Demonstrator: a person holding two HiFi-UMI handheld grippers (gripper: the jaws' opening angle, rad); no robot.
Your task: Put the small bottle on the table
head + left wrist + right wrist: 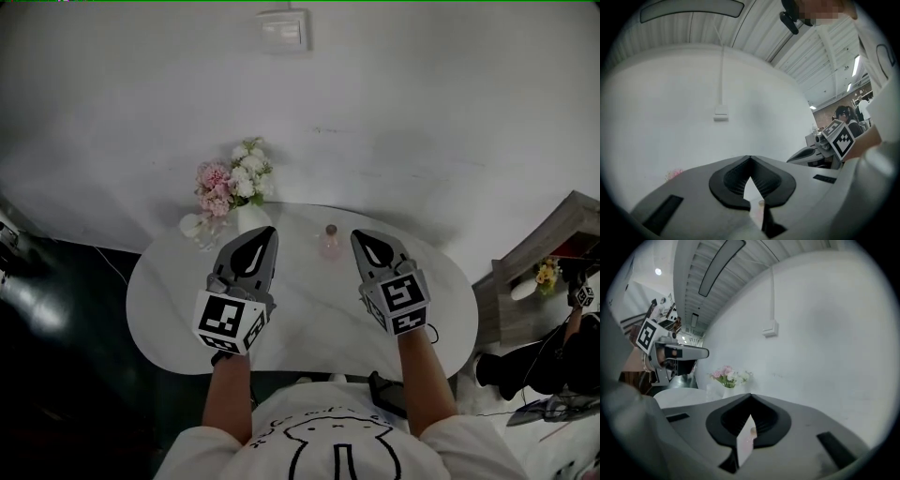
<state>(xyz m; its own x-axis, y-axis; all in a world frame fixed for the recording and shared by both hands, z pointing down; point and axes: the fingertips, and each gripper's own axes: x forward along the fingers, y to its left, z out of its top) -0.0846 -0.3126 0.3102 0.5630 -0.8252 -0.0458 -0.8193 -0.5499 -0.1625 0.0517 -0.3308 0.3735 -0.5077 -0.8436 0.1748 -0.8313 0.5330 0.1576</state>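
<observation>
Standing upright on the table (309, 314), the small bottle (329, 241) points cap-up.

The left gripper (750, 160) holds its jaws tip to tip; the small bottle (761, 205) shows blurred through the gap beneath; the right gripper (793, 158) sits off right.

My left tool (269, 232) and right tool (357, 235) sit side by side mid-frame, pointing to the frame top. Both have their jaws closed and empty, and my forearms (231, 392) are bare.
</observation>
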